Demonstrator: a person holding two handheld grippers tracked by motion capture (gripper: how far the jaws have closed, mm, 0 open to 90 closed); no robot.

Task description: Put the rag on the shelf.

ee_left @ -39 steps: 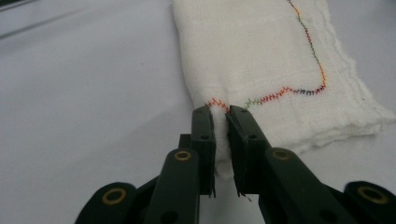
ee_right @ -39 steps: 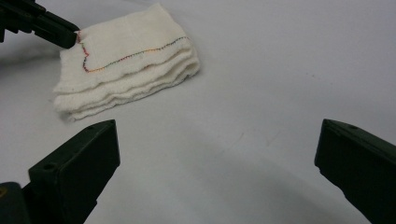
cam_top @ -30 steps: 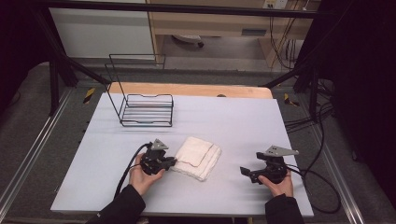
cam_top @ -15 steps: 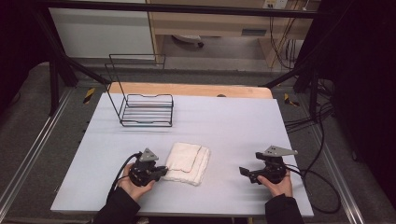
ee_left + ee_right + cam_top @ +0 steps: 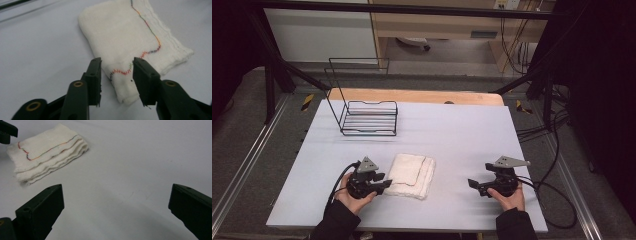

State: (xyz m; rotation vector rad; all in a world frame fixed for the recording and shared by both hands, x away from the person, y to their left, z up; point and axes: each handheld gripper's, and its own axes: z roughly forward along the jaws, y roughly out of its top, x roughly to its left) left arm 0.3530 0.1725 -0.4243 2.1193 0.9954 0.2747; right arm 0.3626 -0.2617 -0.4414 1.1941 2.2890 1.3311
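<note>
A folded white towel with a wavy coloured stitch line lies flat on the table's front half. My left gripper sits at the towel's left near corner. Its jaws have just been opening, and in the left gripper view the towel's near end lies between them. The pads of the left gripper stand clear of the cloth. My right gripper rests to the right of the towel, apart from it. In the right gripper view the jaws of the right gripper stand wide with bare table between them, and the towel lies at the upper left.
A black wire rack stands at the back left of the pale table. A wooden board runs along the far edge. Cables trail from both grippers, the right one's off the table's right side.
My left gripper drew the towel a little left and toward the person, then opened its jaws and let go of the cloth. The right gripper has kept still.
</note>
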